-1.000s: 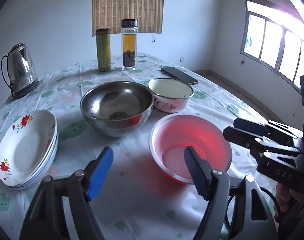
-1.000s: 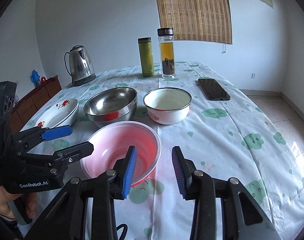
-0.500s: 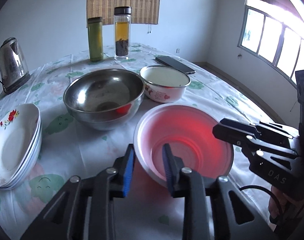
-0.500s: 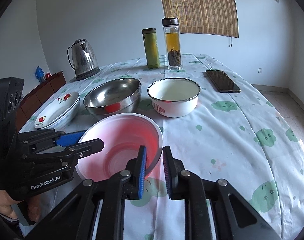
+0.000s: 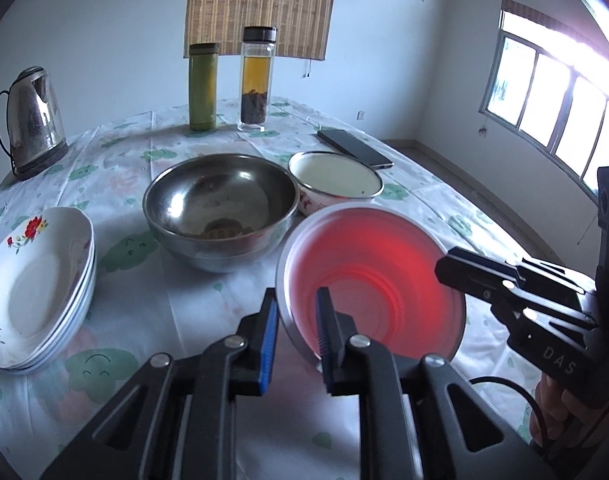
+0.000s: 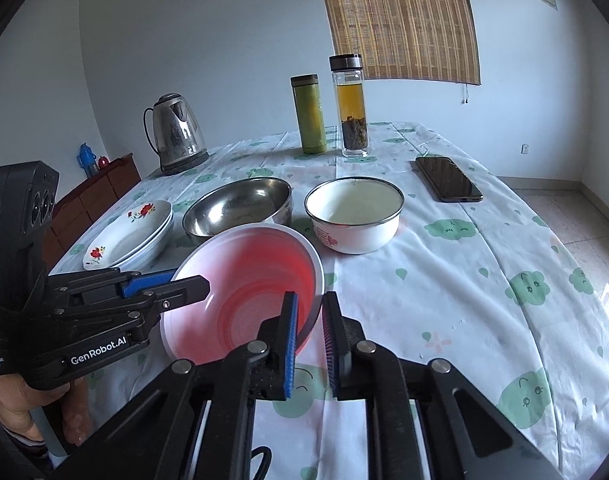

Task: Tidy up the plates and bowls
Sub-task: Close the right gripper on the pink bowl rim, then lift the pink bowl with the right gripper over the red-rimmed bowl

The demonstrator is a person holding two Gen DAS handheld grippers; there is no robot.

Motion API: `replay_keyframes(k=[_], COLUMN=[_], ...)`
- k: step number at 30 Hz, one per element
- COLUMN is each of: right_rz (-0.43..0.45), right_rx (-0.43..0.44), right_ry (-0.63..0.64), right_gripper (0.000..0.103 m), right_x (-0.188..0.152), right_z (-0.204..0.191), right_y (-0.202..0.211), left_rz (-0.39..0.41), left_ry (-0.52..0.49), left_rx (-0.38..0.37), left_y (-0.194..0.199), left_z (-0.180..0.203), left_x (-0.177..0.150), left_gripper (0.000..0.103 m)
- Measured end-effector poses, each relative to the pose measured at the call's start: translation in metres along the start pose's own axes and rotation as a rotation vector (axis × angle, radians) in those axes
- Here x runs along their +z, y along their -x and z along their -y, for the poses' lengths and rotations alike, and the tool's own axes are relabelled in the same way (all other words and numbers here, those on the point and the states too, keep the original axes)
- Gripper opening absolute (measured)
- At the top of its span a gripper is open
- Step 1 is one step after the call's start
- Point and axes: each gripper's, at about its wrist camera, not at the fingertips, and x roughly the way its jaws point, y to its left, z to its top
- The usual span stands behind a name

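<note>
A red plastic bowl (image 5: 376,280) (image 6: 248,292) hangs tilted above the table, held by both grippers. My left gripper (image 5: 296,312) is shut on its left rim; it also shows in the right wrist view (image 6: 172,284). My right gripper (image 6: 309,320) is shut on its right rim; it also shows in the left wrist view (image 5: 484,280). A steel bowl (image 5: 220,208) (image 6: 240,208) sits just behind it. A white enamel bowl (image 5: 336,180) (image 6: 354,216) stands to the right of the steel one. A stack of white flowered plates (image 5: 32,288) (image 6: 130,236) lies at the left.
A kettle (image 5: 32,120) (image 6: 176,132) stands at the far left. A green flask (image 5: 202,86) (image 6: 308,114) and a glass tea bottle (image 5: 256,80) (image 6: 350,106) stand at the back. A phone (image 5: 354,148) (image 6: 448,178) lies back right. The floral tablecloth (image 6: 464,300) drops off at the right.
Both grippers, shut on the red bowl's rims since half a second ago, have lifted it off the table and tilted it. The other dishes have not moved.
</note>
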Motion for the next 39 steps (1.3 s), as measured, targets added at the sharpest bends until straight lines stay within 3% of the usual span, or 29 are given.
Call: replay_keyframes(k=[10,20,39], right_rz=[0.057,0.111,0.108], right_rx=[0.046,0.085,0.156], right_ry=[0.013,0.053,0.106], right_gripper=[0.014,0.014,0.014], right_x=[0.021,0.054,0.105], right_z=[-0.008,-0.022,-0.028], right_y=[0.013,0.011,-0.039], left_rz=[0.088,0.14,0.183], left_ry=[-0.023,0.033,0.122], left_rx=[0.048,0.074,0.134], left_y=[0.026,0.034,0.016], left_z=[-0.004,-0.026,-0.069], left_x=[0.021,0.048,0.089], left_gripper=[0.016,0.016,0.016])
